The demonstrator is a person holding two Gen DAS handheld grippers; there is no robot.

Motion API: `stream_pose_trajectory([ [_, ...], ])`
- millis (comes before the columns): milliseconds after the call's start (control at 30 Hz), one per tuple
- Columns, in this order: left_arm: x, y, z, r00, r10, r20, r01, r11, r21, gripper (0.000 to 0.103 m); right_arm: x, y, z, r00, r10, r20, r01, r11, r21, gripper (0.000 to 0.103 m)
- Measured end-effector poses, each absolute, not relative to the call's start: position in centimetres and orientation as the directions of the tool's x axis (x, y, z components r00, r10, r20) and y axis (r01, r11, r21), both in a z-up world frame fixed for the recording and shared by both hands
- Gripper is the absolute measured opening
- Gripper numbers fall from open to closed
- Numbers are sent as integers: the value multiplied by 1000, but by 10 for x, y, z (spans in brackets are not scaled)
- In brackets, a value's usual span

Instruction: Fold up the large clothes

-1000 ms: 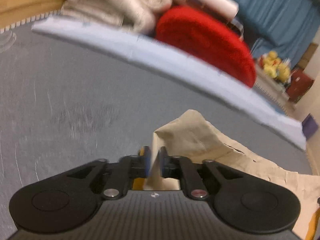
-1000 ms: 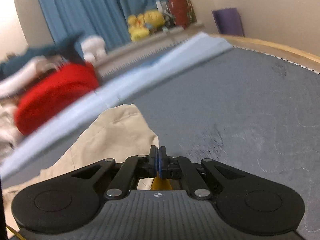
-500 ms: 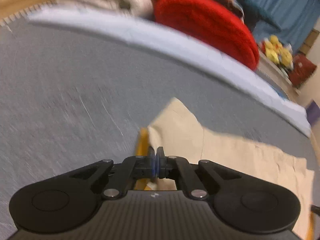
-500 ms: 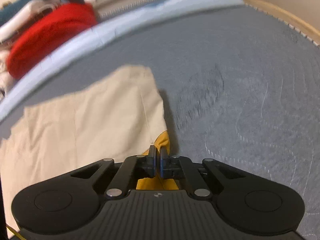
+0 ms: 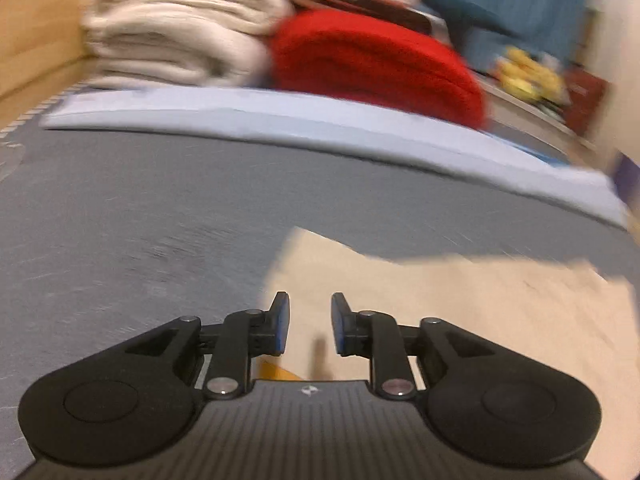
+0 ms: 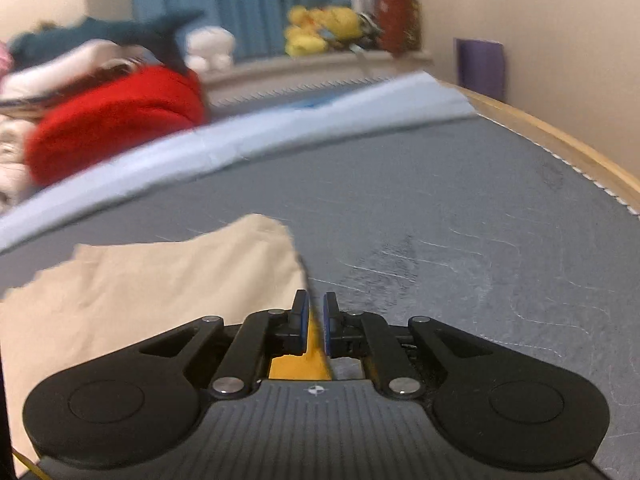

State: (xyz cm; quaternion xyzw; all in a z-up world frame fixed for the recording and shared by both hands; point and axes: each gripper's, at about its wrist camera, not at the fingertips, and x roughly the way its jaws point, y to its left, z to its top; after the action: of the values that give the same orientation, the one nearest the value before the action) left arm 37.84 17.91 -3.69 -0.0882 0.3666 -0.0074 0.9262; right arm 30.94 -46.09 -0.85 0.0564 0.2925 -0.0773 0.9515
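Since earlier: your left gripper [image 5: 306,322] was pinching a raised peak of the beige garment [image 5: 460,312]; now that cloth is lying flat and both views are pulling back from it
Garment: you are looking at it spread flat on the grey mattress [image 5: 140,208], with a yellow-orange layer [image 6: 298,364] peeking out at the near edge
Left gripper: its jaws are opening, standing narrowly apart over the near left corner, with nothing pinched
Right gripper [image 6: 315,322]: its jaws are opening too, a slim gap showing, and no cloth is caught between the pads
Surroundings: red blanket [image 5: 376,60] and cream folded pile [image 5: 180,36] are sitting behind the pale blue sheet [image 5: 320,124], well apart
Risk: you are probably releasing after a fold; a pad snagging the edge as you retreat could be dragging the corner out of line
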Motion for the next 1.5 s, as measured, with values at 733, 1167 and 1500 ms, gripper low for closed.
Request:
stream_pose_trajectory([
  [733, 266, 167, -13, 474, -81, -877, 181, 983, 7, 38, 185, -440, 7, 618, -188, -764, 61, 980, -191, 5],
  [1167, 175, 181, 2, 687, -150, -712, -14, 976, -219, 13, 60, -336, 50, 915, -118, -385, 78, 990, -118, 29],
  [1500, 209, 199, -86, 482, -292, -826, -290, 837, -465, 58, 93, -320, 29, 885, -56, -462, -14, 989, -145, 29],
])
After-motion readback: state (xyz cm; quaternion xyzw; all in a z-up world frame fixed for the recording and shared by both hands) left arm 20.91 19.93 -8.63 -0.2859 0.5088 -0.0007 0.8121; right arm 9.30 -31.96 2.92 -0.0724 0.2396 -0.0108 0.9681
